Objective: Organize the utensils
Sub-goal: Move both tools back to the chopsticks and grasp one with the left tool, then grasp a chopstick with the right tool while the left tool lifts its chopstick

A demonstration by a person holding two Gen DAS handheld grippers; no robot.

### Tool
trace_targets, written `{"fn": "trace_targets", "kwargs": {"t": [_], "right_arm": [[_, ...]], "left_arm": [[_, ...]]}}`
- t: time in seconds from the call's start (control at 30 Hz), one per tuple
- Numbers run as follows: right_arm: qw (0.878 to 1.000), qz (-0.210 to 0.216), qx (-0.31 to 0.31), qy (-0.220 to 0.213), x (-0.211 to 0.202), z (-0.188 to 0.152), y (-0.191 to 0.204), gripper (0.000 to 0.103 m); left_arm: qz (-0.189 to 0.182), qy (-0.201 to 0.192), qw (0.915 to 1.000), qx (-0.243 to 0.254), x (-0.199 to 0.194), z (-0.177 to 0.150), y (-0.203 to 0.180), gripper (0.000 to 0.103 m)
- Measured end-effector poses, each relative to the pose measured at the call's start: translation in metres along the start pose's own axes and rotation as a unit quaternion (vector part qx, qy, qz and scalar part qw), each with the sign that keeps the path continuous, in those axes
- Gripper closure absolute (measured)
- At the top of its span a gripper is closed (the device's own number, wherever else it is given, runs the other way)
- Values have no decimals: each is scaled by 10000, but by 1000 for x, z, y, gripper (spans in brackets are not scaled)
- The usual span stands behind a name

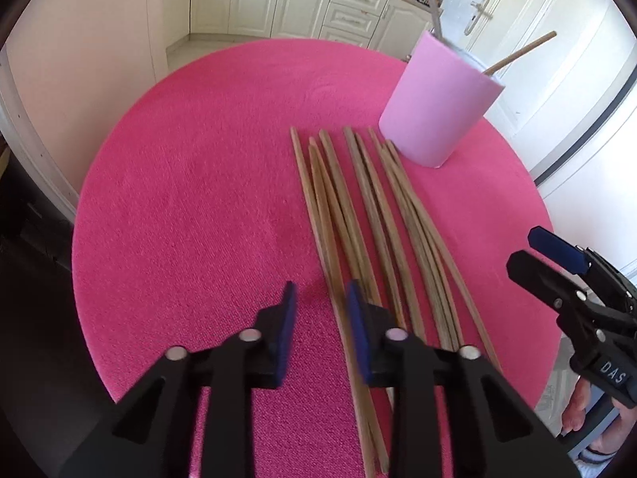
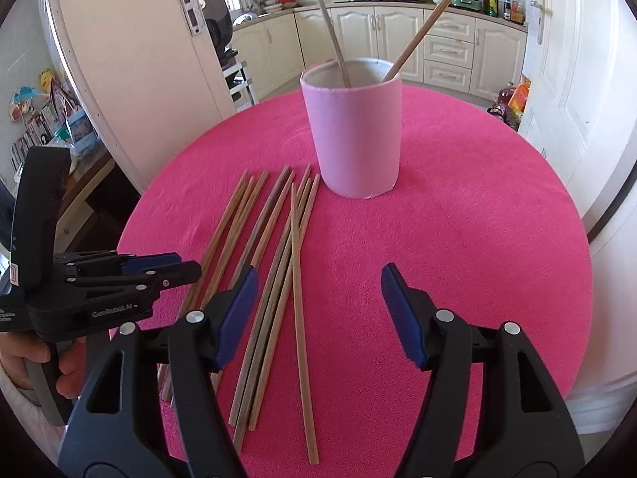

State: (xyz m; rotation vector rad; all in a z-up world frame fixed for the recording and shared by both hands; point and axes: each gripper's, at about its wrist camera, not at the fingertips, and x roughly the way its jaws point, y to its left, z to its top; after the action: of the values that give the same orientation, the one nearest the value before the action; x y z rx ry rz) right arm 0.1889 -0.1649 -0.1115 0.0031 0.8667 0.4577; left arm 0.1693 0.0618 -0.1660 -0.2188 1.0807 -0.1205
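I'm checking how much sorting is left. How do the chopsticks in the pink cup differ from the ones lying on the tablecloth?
The chopsticks in the cup stand leaning on the pink cup rim; the loose chopsticks lie flat on the tablecloth. Only two are in the cup; many more are loose. The cup pair splay apart; the loose ones lie close, some crossing. All are plain brown sticks.

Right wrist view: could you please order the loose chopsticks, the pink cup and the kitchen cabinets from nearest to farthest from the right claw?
1. Loose chopsticks: on the pink tablecloth, reaching in between the fingers of the right claw, toward its left one.
2. Pink cup: straight ahead, beyond the chopstick tips.
3. Kitchen cabinets: far background, behind the cup.
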Motion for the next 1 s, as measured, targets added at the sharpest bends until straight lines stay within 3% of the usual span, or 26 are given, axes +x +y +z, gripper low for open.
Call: {"fn": "trace_targets", "kwargs": {"t": [0.07, 0.2, 0.37, 0.83, 1.0], "right_arm": [[9999, -10, -36, 105, 4, 0, 0, 40], [9991, 33, -147, 384, 16, 2, 2, 40], [9951, 84, -355, 919, 35, 3, 6, 68], [9786, -267, -1077, 1734, 65, 15, 24, 78], [9743, -261, -1121, 1936, 70, 24, 25, 87]], "left_arm": [[-103, 25, 9999, -116, 3, 1, 2, 97], [-188, -38, 9994, -276, -1, -1, 10, 98], [-269, -173, 9988, -382, -12, -3, 20, 98], [159, 137, 9992, -343, -5, 3, 25, 98], [213, 241, 9990, -297, -4, 7, 26, 98]]}}
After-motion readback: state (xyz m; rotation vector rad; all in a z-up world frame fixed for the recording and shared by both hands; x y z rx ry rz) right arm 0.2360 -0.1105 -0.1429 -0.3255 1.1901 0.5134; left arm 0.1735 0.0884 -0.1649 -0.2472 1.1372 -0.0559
